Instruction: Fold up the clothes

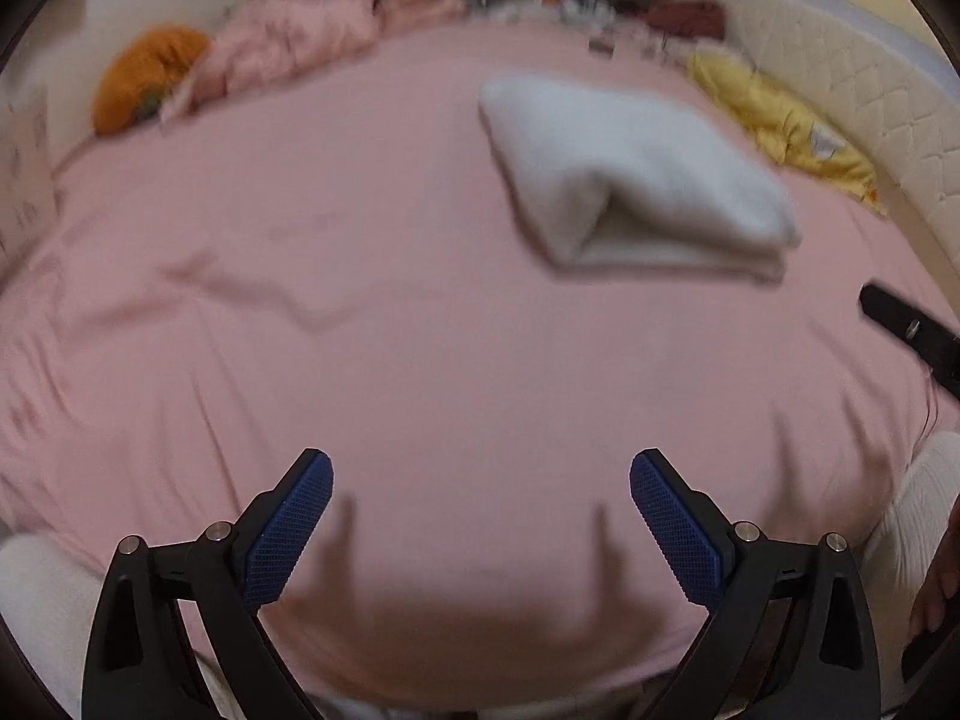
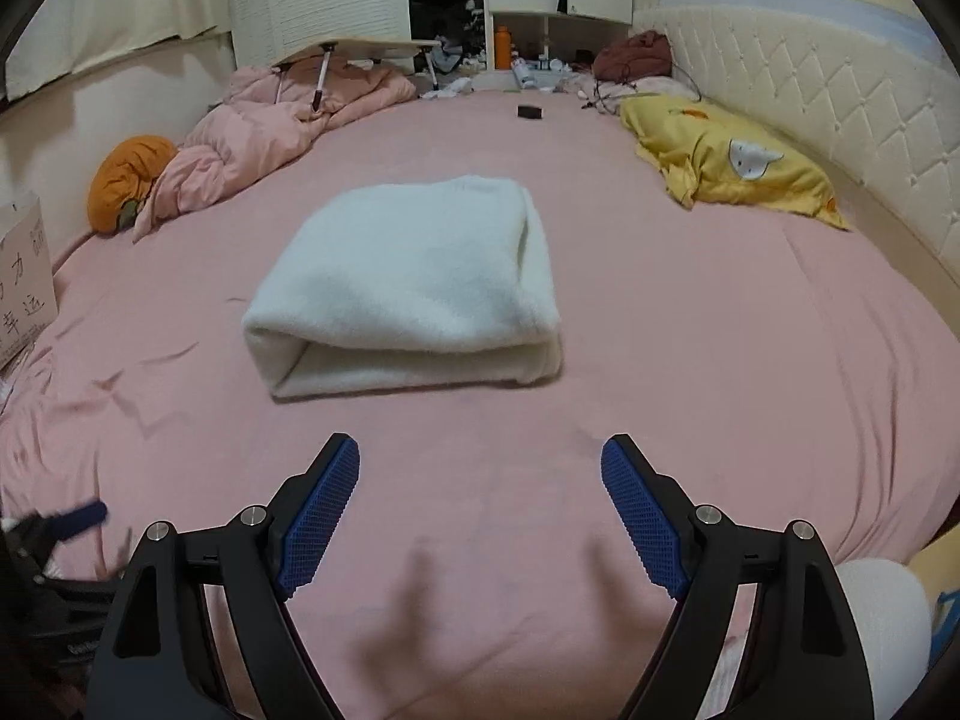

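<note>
A white fleece garment (image 2: 408, 282) lies folded into a thick rectangle on the pink bed sheet (image 2: 690, 360). It also shows in the blurred left wrist view (image 1: 636, 174), up and to the right. My right gripper (image 2: 480, 462) is open and empty, hovering over the sheet a short way in front of the garment. My left gripper (image 1: 480, 474) is open and empty, lower and to the left of the garment. The left gripper's tip (image 2: 78, 516) shows blurred at the left edge of the right wrist view. Part of the right gripper (image 1: 912, 330) shows at the right edge of the left wrist view.
A crumpled pink duvet (image 2: 264, 126) and an orange cushion (image 2: 126, 180) lie at the back left. A yellow pillow (image 2: 726, 162) rests against the padded cream headboard (image 2: 828, 102) on the right. A folding lap table (image 2: 366, 54) and clutter sit at the far end. A cardboard box (image 2: 21, 276) stands at the left.
</note>
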### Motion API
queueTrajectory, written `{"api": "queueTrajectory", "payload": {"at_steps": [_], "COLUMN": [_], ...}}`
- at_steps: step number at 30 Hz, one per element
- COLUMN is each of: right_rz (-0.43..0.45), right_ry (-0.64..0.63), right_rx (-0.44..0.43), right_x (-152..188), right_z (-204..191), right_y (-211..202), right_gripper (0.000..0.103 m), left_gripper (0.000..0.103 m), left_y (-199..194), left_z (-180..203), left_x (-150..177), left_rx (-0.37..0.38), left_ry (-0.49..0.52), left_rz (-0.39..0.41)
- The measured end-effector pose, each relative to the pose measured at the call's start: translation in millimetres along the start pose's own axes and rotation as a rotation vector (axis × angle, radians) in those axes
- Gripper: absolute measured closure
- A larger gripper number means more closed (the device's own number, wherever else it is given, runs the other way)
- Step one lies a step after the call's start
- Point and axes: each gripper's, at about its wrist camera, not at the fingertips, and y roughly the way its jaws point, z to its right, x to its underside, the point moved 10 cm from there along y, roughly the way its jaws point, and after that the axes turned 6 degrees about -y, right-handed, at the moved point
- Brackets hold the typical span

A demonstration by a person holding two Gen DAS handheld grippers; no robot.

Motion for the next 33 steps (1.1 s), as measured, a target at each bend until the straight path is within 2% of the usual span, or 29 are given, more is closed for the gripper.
{"api": "queueTrajectory", "payload": {"at_steps": [2, 4, 12, 15, 16, 17, 18, 19, 22, 23, 27, 32, 33], "right_rz": [0.022, 0.041, 0.061, 0.056, 0.044, 0.021, -0.010, -0.056, -0.191, -0.234, -0.275, -0.372, -0.365], "right_ry": [-0.009, -0.026, -0.025, -0.008, 0.011, 0.048, 0.112, 0.223, 0.498, 0.569, 0.682, 0.803, 0.822], "right_rx": [0.006, 0.019, 0.008, -0.021, -0.064, -0.146, -0.269, -0.430, -0.728, -0.796, -0.881, -0.870, -0.863], "right_x": [-2.2, -4.6, -6.6, -7.8, -7.2, -5.8, -4.8, -4.5, -8.1, -12.9, -36.0, -44.3, -47.5], "right_z": [0.5, 1.4, 3.4, 3.7, 2.5, 0.4, -3.3, -6.9, -15.5, -19.9, -34.8, -53.2, -52.0], "right_y": [-6.9, -13.2, -18.9, -13.7, -9.1, -2.9, 4.8, 14.2, 41.3, 53.1, 89.6, 150.7, 157.5], "right_gripper": [0.020, 0.020, 0.020, 0.020, 0.020, 0.020, 0.020, 0.020, 0.020, 0.020, 0.020, 0.020, 0.020], "left_gripper": [0.003, 0.003, 0.003, 0.003, 0.003, 0.003, 0.003, 0.003, 0.003, 0.003, 0.003, 0.003, 0.003], "left_y": [-14.5, -21.5, -33.3, -29.3, -24.9, -20.1, -17.1, -14.8, -9.3, -7.6, -3.7, 7.7, 9.8], "left_z": [6.4, 12.0, 25.3, 22.4, 19.4, 17.0, 15.5, 14.1, 12.2, 11.7, 6.5, -7.0, -9.5], "left_x": [-7.0, -8.1, -5.0, -3.6, -2.0, -0.5, 0.2, 0.4, 1.3, 1.7, -0.6, 1.5, 1.5], "left_rx": [0.007, 0.017, 0.049, 0.027, 0.009, -0.002, -0.006, -0.011, -0.024, -0.023, 0.004, 0.036, 0.044], "left_ry": [0.029, 0.039, 0.047, 0.038, 0.035, 0.031, 0.026, 0.020, 0.019, 0.018, -0.015, -0.087, -0.103], "left_rz": [0.047, 0.062, 0.068, 0.063, 0.051, 0.036, 0.028, 0.023, 0.020, 0.017, 0.022, -0.002, -0.008]}}
